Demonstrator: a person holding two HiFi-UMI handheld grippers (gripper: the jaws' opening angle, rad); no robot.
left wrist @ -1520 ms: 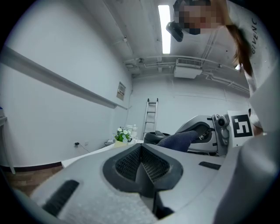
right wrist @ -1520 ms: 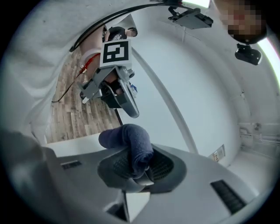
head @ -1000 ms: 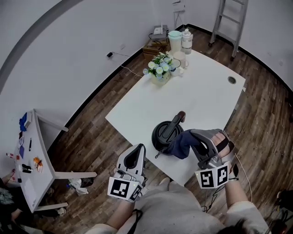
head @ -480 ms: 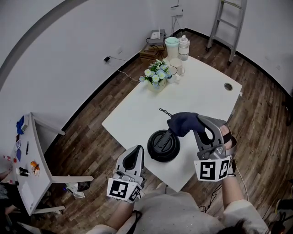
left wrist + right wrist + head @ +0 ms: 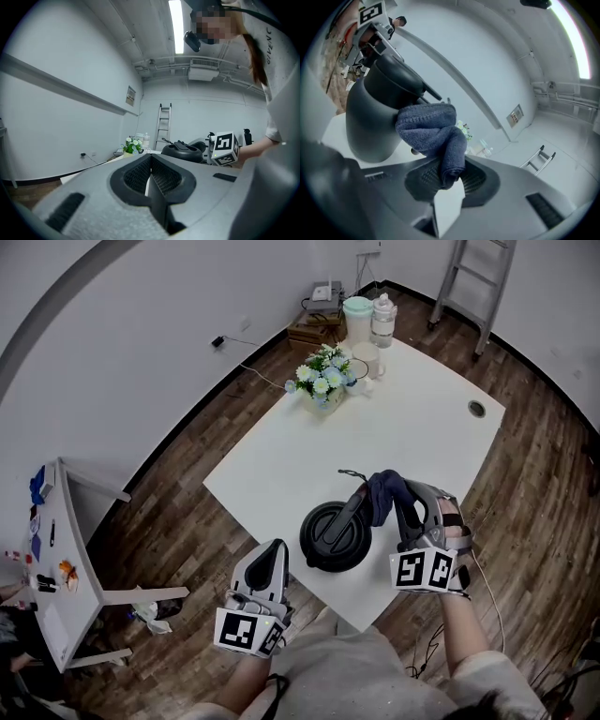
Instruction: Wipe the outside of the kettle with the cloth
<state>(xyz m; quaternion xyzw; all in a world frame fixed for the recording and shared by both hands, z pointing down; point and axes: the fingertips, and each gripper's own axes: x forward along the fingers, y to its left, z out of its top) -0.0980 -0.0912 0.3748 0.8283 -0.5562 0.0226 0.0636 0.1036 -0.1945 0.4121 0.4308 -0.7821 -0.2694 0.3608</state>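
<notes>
Right gripper (image 5: 401, 505) pinches cloth (image 5: 384, 490) against kettle (image 5: 334, 536) at desk (image 5: 412, 427) front edge. Left gripper (image 5: 273, 554), jaws pressed together, hangs off that edge. Bare desktop extends to flowers (image 5: 322, 381).

Right gripper (image 5: 449, 183) pinches cloth (image 5: 426, 127) — pressed against kettle (image 5: 370, 119).

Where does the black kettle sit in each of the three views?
Head view: kettle low centre, at the table's near edge.
Left gripper view: kettle right of centre, in the distance.
Right gripper view: kettle upper left, cloth against it.
Shared landmark: the ladder.
</notes>
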